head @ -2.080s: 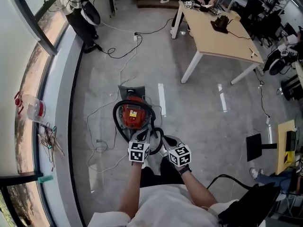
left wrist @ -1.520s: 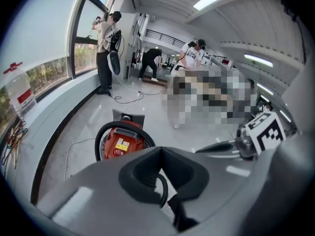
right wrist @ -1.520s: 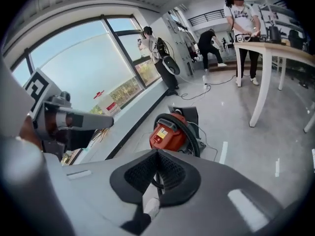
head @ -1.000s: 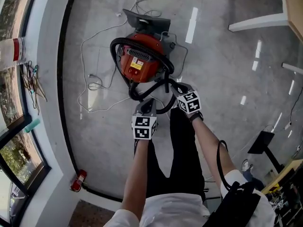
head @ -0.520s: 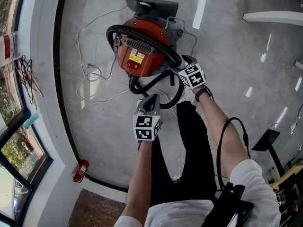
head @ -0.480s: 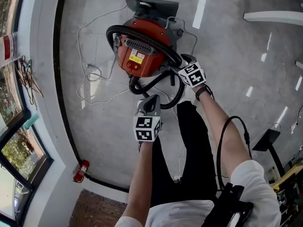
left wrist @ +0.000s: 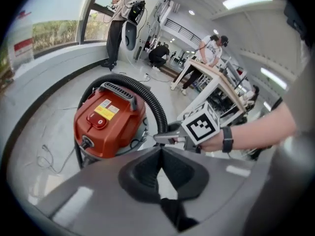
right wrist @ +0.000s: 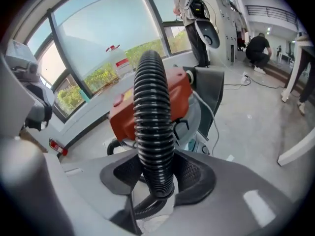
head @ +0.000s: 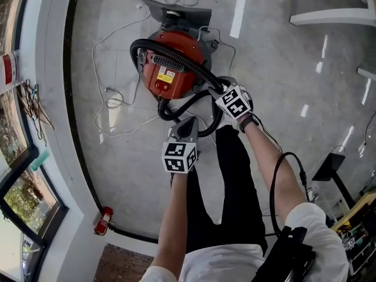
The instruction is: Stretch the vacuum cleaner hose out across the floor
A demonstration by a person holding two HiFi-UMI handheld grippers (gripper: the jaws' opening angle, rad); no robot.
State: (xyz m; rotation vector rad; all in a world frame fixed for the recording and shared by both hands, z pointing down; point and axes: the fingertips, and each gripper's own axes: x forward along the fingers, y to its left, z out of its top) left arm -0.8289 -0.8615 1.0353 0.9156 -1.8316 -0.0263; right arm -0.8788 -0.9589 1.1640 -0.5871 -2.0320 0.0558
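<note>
A red vacuum cleaner [head: 170, 72] stands on the grey floor, with its black ribbed hose [head: 176, 54] arched over the top and looped in front. At the vacuum's right side, my right gripper [head: 222, 91] has the hose [right wrist: 153, 127] between its jaws. The jaws are closing, and the pads touch both sides of the hose. My left gripper [head: 187, 126] hovers just in front of the vacuum [left wrist: 108, 122], shut and empty. The left gripper view shows the right gripper [left wrist: 170, 138] at the hose [left wrist: 153, 107].
A white power cable [head: 111, 101] trails over the floor left of the vacuum. A grey floor nozzle [head: 176, 10] lies behind it. A window wall runs along the left, with a small red extinguisher [head: 106, 220] at its base. White table legs [head: 329, 16] stand at the far right.
My right gripper has moved from the loose loop up to the hose at the vacuum's right side and taken it between its jaws. The left gripper has barely moved.
</note>
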